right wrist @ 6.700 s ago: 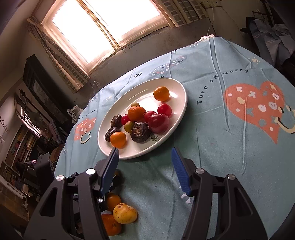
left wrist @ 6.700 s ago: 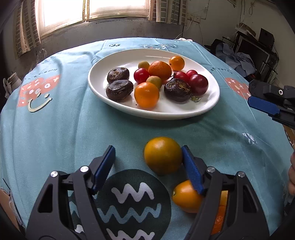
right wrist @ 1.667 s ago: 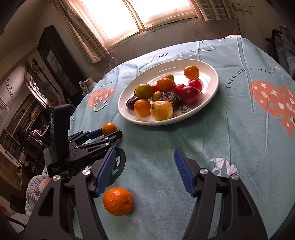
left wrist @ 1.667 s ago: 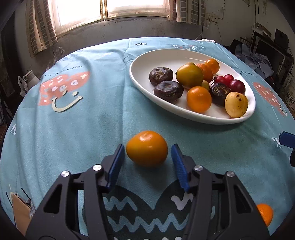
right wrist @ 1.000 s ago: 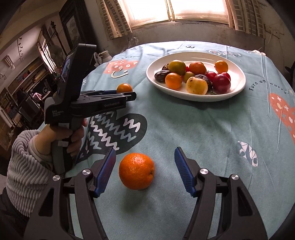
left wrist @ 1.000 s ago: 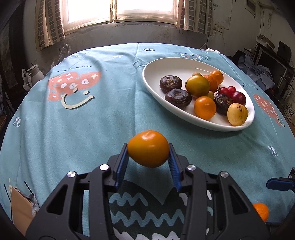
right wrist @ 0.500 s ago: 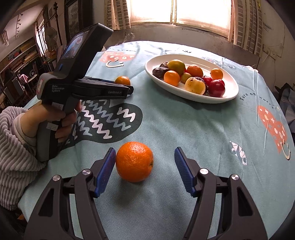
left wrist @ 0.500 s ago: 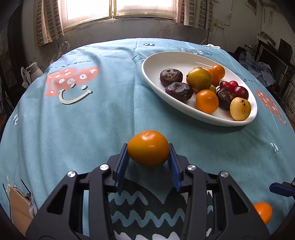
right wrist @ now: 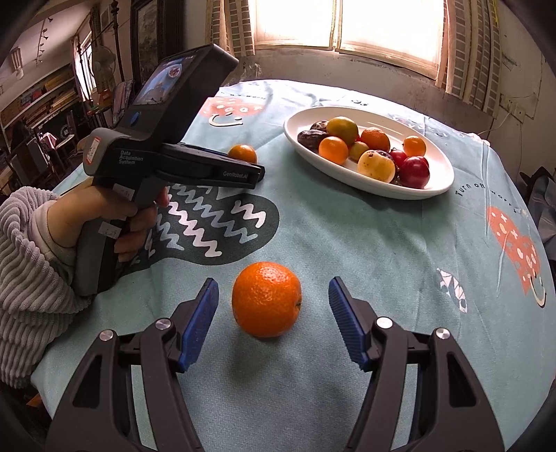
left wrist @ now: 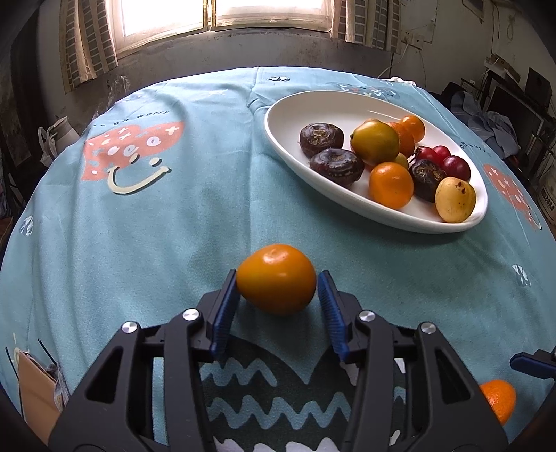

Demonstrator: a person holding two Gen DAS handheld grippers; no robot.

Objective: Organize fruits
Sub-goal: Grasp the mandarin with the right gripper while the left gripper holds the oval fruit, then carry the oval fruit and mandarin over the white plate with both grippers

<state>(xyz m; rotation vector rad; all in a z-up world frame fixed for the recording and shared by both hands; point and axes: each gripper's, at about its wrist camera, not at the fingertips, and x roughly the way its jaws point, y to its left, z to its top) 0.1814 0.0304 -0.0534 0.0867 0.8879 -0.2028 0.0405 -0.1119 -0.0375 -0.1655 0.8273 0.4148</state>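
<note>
A pale blue tablecloth (left wrist: 173, 222) covers the round table, printed with a red heart bearing a smiley (left wrist: 130, 153) and a dark patch with wavy lines (right wrist: 208, 222). Behind it a bright window (right wrist: 347, 24) has checked curtains (left wrist: 87, 38). Shelves (right wrist: 38, 94) line one side of the room.

Bare blue cloth is lying open across the desk (left wrist: 146, 243) between the left tool (left wrist: 277, 292) and the white oval plate (left wrist: 347, 104), with nothing standing in that stretch. The plate's near half is crowding with fruit, while its far rim end is staying bare. On the right side, only the orange (right wrist: 266, 299) is sitting between the right tool (right wrist: 273, 309)'s spread fingers; the left tool's body is blocking the way leftward.
</note>
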